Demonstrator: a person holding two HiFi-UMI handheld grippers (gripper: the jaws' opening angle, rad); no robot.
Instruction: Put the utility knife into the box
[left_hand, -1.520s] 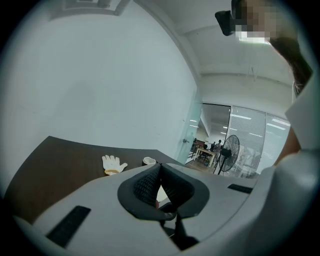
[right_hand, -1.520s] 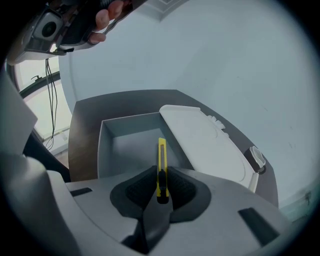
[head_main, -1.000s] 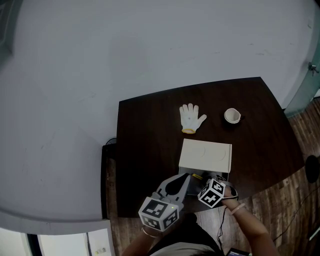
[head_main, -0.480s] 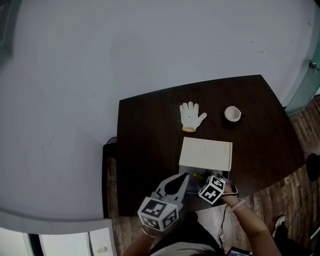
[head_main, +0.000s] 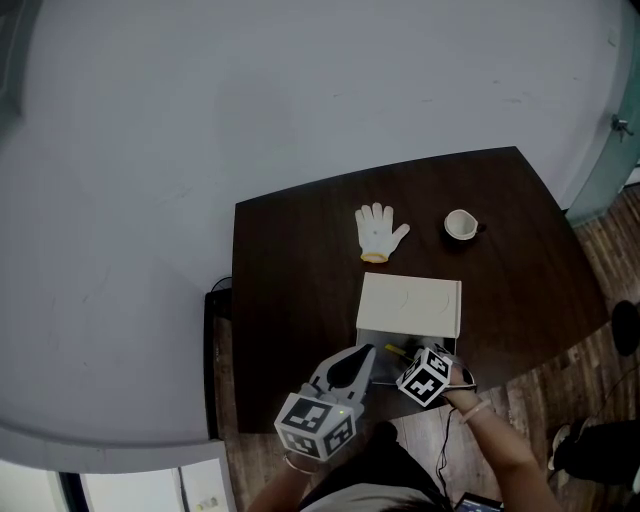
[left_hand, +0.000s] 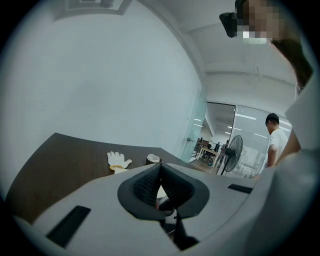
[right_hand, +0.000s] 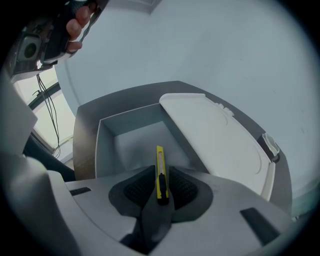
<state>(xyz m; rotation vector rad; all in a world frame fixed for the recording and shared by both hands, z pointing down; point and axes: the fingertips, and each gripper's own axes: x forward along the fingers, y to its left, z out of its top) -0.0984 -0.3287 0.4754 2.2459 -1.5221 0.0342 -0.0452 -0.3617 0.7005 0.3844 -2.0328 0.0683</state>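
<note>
A yellow utility knife (right_hand: 160, 172) is pinched between the pads of my right gripper (right_hand: 161, 176), blade end pointing forward over the open box (right_hand: 131, 142). The box is grey inside, and its white lid (right_hand: 216, 141) is folded back to the far side. In the head view the right gripper (head_main: 405, 360) sits at the box's near edge, with a bit of the yellow knife (head_main: 393, 351) showing over the box (head_main: 378, 366). My left gripper (left_hand: 160, 174) is shut with nothing in it and hovers just left of the box (head_main: 366, 356).
A white work glove (head_main: 380, 230) and a small white cup (head_main: 461, 225) lie on the far part of the dark brown table (head_main: 290, 290). The table's near edge runs just under both grippers. Wooden floor lies to the right, a pale wall behind.
Neither gripper has visibly moved; the knife stays held over the box. The head view has shifted slightly.
</note>
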